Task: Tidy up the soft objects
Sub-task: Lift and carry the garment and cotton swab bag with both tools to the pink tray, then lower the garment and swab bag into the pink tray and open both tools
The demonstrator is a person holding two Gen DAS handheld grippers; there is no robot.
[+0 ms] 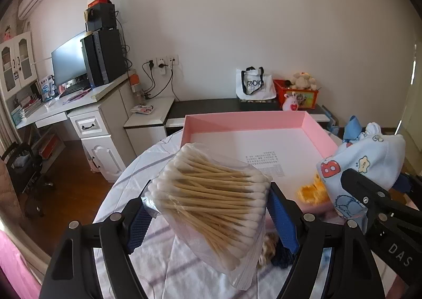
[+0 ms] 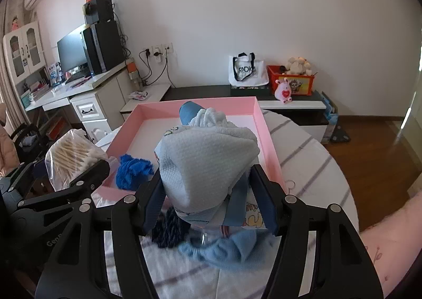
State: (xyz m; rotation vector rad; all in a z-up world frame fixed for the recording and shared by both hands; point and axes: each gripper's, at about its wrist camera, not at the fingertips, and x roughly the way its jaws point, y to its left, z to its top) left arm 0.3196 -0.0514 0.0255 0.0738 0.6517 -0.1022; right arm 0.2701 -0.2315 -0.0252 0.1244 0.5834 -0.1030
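Observation:
My left gripper (image 1: 211,209) is shut on a clear bag of cotton swabs (image 1: 211,193) and holds it above the table, just short of the pink box (image 1: 248,119). The bag also shows in the right wrist view (image 2: 71,156). My right gripper (image 2: 208,193) is shut on a light blue baby hat (image 2: 208,162) with cartoon prints, held over the near edge of the pink box (image 2: 266,135). The hat also shows in the left wrist view (image 1: 366,167). A blue yarn piece (image 2: 132,171) and an orange piece (image 1: 312,191) lie inside the box.
The round table (image 2: 316,167) has a white striped cloth. A dark blue yarn piece (image 2: 168,230), a blue scrunchie (image 2: 224,251) and printed cloth (image 2: 252,217) lie under the right gripper. A desk with monitor (image 1: 68,61) stands at the left, a low cabinet (image 1: 211,106) behind.

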